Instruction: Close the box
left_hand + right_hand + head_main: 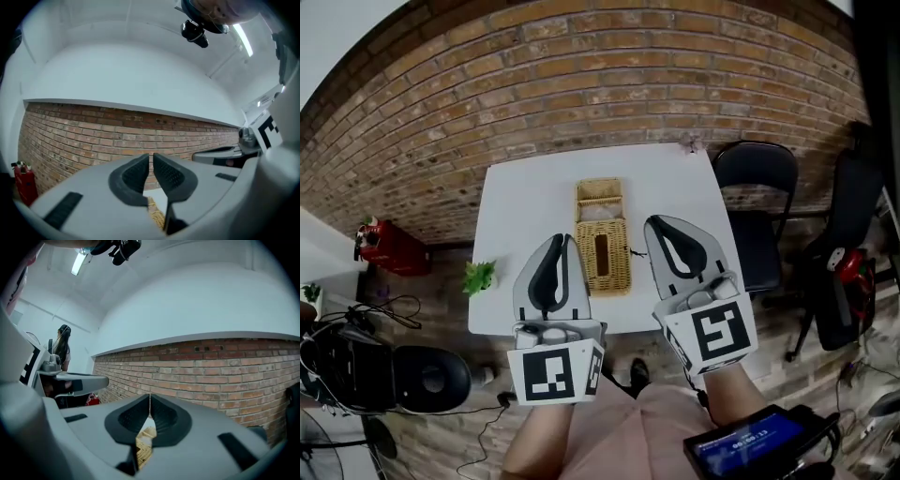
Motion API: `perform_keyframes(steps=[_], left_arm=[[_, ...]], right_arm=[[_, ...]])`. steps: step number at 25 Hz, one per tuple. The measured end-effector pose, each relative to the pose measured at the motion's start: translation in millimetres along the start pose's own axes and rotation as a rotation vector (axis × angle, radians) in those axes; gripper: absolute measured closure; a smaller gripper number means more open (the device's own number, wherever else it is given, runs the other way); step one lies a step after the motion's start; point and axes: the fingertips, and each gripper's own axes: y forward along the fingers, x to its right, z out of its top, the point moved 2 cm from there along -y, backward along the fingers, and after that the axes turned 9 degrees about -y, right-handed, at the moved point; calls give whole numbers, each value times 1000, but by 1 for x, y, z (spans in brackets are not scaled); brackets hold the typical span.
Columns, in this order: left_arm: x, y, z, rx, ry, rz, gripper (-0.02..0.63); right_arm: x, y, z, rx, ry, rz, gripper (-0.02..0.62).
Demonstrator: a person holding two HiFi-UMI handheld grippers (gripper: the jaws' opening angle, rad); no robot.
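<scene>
A white desk (525, 216) is seen from above, set against a brick wall (581, 75). A woven wicker box (602, 253) is laid open at the middle of the desk. Its length is turned from the far edge toward the near edge. The half with a dark oval slot is placed nearer the near edge. The other half, in which something white is held, is placed toward the far edge.

The left gripper (562, 242) is held over the near edge, just beside the left side of the slotted half. Whether the wicker is touched cannot be told. Its pads (136, 176) are drawn almost together, with only a thin slit left between them. Nothing is clenched there; brick and a strip of wicker are seen beyond.

The right gripper (656, 225) is held over the near edge on the other side of the box, near it but apart. Its fingertips (157, 416) are pressed against each other and nothing is gripped; the wicker is glimpsed under them.

A small green plant (478, 277) is stood at the left edge of the desk, near the near left corner. A small pinkish thing (691, 142) is set at the far right corner. A black chair (757, 202) is placed beside the right edge, and a red extinguisher (389, 248) is laid on the floor to the left.
</scene>
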Motion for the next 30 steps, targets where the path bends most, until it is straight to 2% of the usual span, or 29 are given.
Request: perform_keyframes(steps=[7, 30], left_arm=[[-3, 10, 11, 15, 1, -8, 572], [-26, 34, -2, -37, -23, -69, 574]], right_arm=[[4, 3, 15, 28, -23, -22, 594], [-1, 28, 3, -11, 4, -89, 597]])
